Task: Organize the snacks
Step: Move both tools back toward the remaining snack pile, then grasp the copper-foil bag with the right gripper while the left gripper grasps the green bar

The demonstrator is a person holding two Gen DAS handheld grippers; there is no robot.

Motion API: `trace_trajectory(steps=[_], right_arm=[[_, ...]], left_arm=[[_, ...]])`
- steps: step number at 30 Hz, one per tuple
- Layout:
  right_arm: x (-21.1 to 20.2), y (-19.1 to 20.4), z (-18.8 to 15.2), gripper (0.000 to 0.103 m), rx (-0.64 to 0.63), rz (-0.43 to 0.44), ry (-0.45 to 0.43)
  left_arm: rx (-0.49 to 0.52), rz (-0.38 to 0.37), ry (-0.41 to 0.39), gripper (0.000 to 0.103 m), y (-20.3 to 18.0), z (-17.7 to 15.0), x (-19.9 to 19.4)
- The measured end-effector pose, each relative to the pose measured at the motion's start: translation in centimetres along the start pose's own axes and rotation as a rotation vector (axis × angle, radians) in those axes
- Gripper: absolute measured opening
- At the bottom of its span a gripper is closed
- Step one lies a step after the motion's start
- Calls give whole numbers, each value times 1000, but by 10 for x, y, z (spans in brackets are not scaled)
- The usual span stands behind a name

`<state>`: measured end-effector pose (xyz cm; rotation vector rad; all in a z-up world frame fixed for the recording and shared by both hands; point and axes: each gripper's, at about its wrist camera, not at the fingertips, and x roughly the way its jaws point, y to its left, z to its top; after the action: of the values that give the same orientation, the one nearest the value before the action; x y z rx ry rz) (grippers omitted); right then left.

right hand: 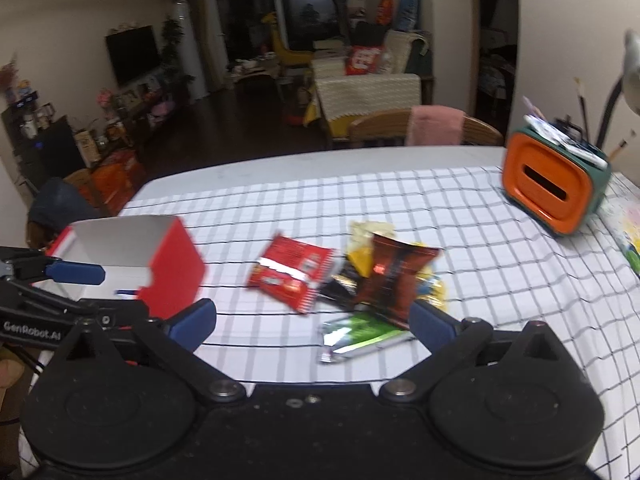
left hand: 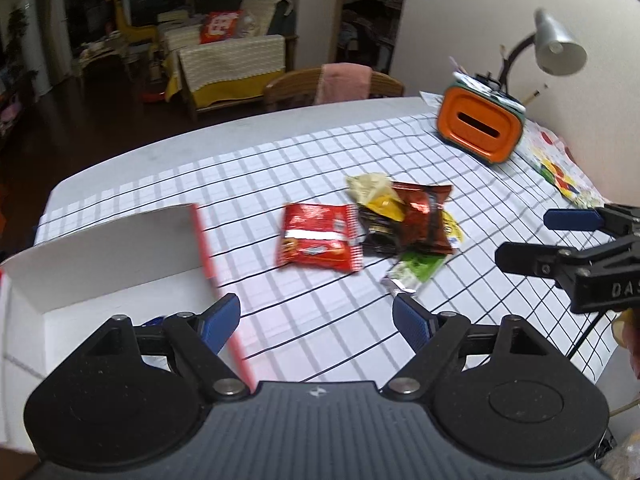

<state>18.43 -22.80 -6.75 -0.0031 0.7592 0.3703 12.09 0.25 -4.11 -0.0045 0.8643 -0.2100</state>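
Red box holds one small blue item, sits left of right gripper. Snack packets ahead of both grippers; left gripper and right spread wide, holding nothing.

The left gripper was matte black with 2 blue ribbed fingers and silver pivot screws. The right gripper matched it, and white lettering marked each black linkage.

Checked table: snacks, box
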Motion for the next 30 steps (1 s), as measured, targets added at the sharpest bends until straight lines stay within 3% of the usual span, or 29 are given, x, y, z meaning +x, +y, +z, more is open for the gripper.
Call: trace_trajectory(steps=[13,21,30], right_arm=[[36,-75,2,103,59,-41,68],[87,-98,7,103,73,-36,135],[138,-96,22,101,51,10,187]], left_arm=[[177,-68,87,84,-74,23,87],[226,-81,156,84,-91,27,134],[287,-91,234,84,-97,30,176]])
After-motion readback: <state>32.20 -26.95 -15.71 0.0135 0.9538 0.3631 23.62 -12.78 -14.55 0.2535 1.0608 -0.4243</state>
